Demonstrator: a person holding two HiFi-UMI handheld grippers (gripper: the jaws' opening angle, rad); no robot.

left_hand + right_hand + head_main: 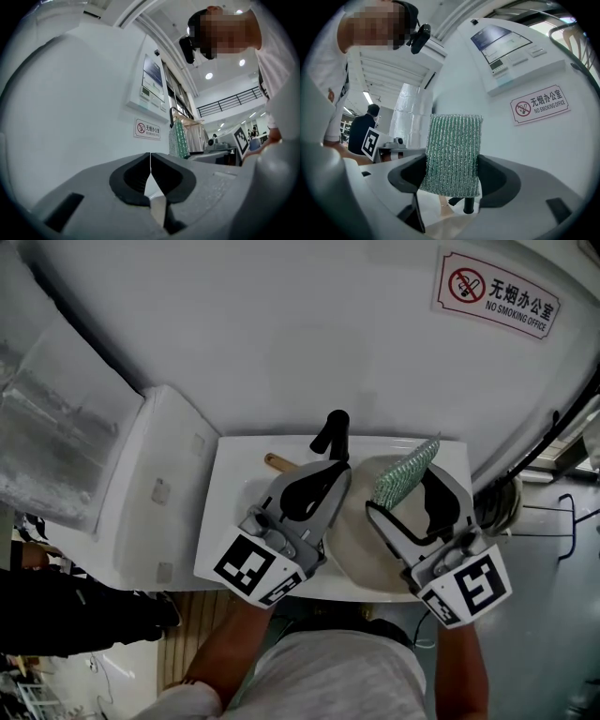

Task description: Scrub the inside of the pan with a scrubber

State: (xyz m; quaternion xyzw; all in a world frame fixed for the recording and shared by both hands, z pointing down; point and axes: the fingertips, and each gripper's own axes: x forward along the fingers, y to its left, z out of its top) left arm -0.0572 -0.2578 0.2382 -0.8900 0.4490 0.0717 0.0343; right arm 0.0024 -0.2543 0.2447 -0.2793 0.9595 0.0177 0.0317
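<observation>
A cream pan [352, 526] lies in the white sink [231, 486], and its wooden handle [277, 463] points to the back left. My left gripper [336, 468] hovers over the sink just in front of the black faucet [333, 431]. In the left gripper view its jaws [150, 161] are shut tip to tip with nothing between them. My right gripper [405, 493] is above the pan's right side, shut on a green scrubber [406, 472]. In the right gripper view the scrubber [453, 154] stands upright between the pads.
A no-smoking sign [498, 296] hangs on the white wall behind the sink. A white cabinet [157, 491] adjoins the sink on the left. A control panel [506, 51] is mounted on the wall. A person in dark clothes [56, 606] stands at the lower left.
</observation>
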